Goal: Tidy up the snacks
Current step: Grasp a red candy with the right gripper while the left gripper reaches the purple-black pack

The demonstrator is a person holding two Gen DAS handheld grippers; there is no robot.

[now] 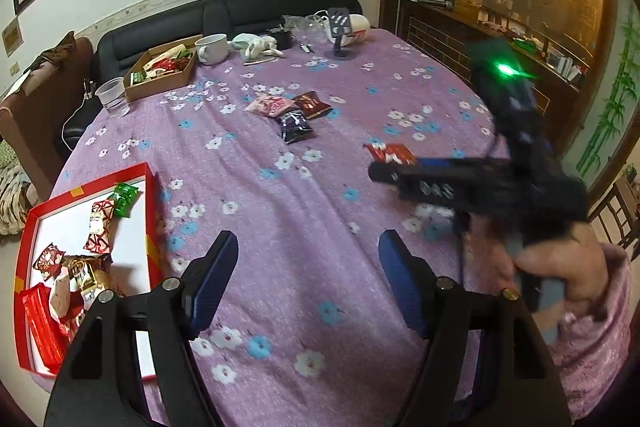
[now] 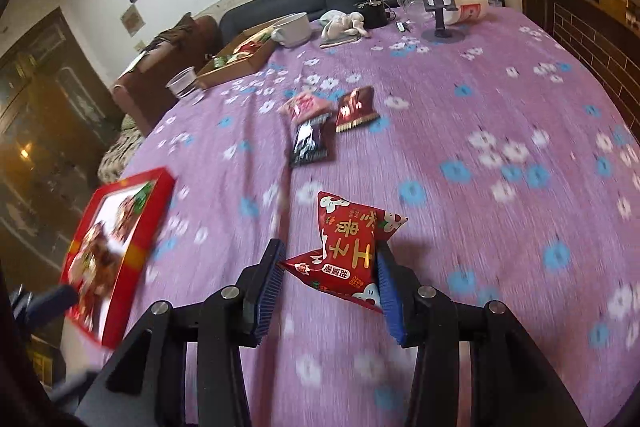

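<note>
Blue-padded right gripper clamps a red foil snack packet, long axis running up-frame at lower centre, the left gripper gapes empty, and the red cardboard box at lower left holds wrapped snacks.

I see a purple flowered cloth tablecloth, matt and finely ribbed. At 6 o'clock in my right view, a glossy red foil snack packet sits between blue ribbed rubbery pads. At 9 o'clock in my left view, the red cardboard box has a smooth white paper floor. At 11 o'clock stand a clear plastic cup and a plain brown cardboard tray.
</note>
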